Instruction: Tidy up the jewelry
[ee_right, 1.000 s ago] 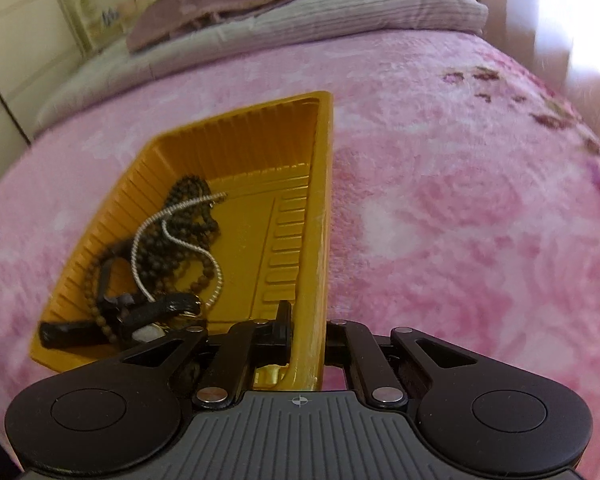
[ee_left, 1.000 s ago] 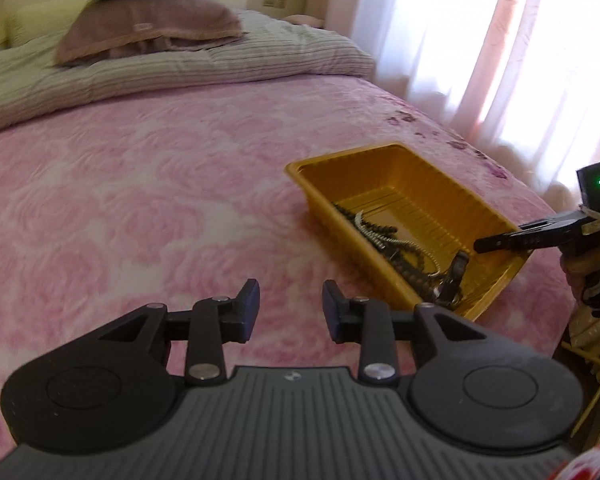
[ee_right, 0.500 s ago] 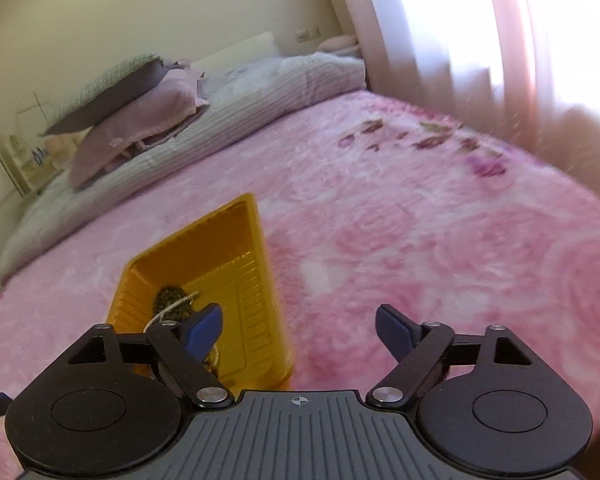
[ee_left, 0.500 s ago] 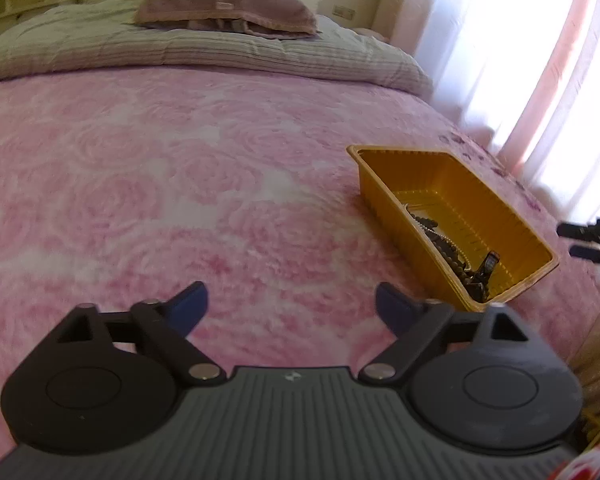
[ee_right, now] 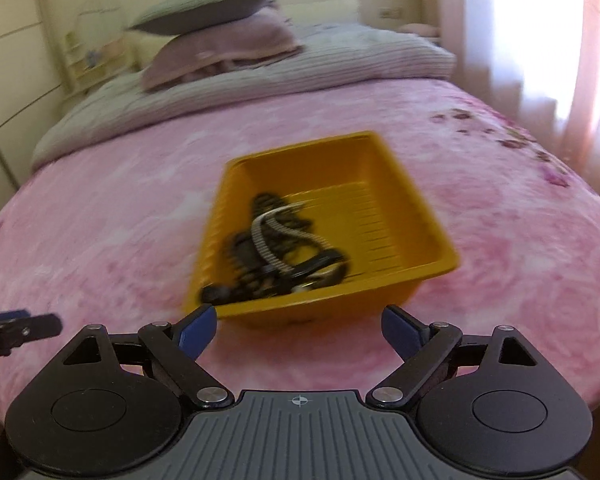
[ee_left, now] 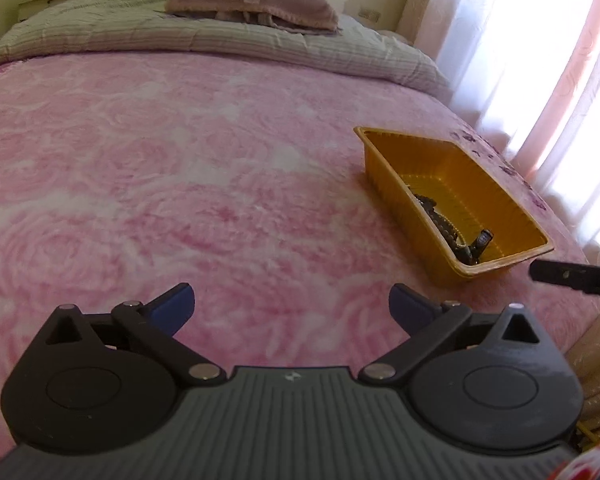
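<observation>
A yellow plastic tray (ee_right: 416, 216) sits on the pink bedspread and holds a tangle of dark bead necklaces (ee_right: 272, 248) and a silver chain (ee_right: 260, 236). In the left wrist view the tray (ee_left: 496, 200) lies to the right, with the jewelry (ee_left: 444, 224) at its near end. My left gripper (ee_left: 291, 308) is open and empty above bare bedspread, well left of the tray. My right gripper (ee_right: 298, 326) is open and empty just in front of the tray's near wall. One of its fingers (ee_left: 572, 274) shows in the left wrist view.
The pink rose-pattern bedspread (ee_left: 160, 184) covers the bed. A striped duvet and stacked pillows (ee_left: 256, 4) lie at the head. Curtains (ee_left: 540, 60) and the bed's edge are on the right. A cabinet (ee_right: 8, 68) stands on the left.
My right gripper has let go of the tray's rim, opened and drawn back from it. My left gripper has opened wide and pulled back to the left, away from the tray.
</observation>
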The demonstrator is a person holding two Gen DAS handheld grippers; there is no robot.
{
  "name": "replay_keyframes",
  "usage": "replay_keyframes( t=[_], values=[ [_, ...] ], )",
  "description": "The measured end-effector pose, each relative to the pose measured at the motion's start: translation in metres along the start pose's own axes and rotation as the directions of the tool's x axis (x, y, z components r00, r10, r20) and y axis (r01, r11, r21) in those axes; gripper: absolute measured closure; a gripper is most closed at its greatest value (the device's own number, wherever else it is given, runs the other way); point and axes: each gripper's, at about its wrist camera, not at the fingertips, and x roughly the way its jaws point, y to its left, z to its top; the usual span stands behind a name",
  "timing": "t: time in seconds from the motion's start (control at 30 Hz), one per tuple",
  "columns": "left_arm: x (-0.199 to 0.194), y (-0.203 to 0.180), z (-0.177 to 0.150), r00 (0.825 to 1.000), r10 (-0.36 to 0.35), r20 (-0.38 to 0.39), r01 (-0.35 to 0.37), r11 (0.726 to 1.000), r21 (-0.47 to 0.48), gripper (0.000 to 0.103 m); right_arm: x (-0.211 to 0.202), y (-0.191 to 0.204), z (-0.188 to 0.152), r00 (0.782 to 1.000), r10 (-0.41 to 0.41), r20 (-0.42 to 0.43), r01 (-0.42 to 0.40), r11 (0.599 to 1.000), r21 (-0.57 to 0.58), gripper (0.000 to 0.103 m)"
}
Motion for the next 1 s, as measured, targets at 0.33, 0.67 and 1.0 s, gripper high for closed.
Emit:
replay_keyframes(
  t=[0.33, 0.67, 1.0],
  values=[
    [-0.009, 0.003, -0.021, 0.993, 0.113, -0.039, -0.114, 0.993, -0.039, 0.001, 0.007, 0.031, -0.018, 1.0, -0.005, -0.03, 0.003, 0.999, -0.053, 0.014],
    [-0.01, 0.004, -0.03, 0.99, 0.133, -0.05, -0.135, 0.99, -0.031, 0.0, 0.011, 0.052, -0.029, 0.998, 0.028, -0.056, -0.033, 0.996, -0.08, 0.014],
    [-0.01, -0.003, -0.031, 0.99, 0.134, -0.032, -0.134, 0.991, 0.001, 0.0, 0.015, 0.06, -0.031, 0.997, 0.034, -0.066, -0.039, 0.996, -0.085, 0.014]
  ],
)
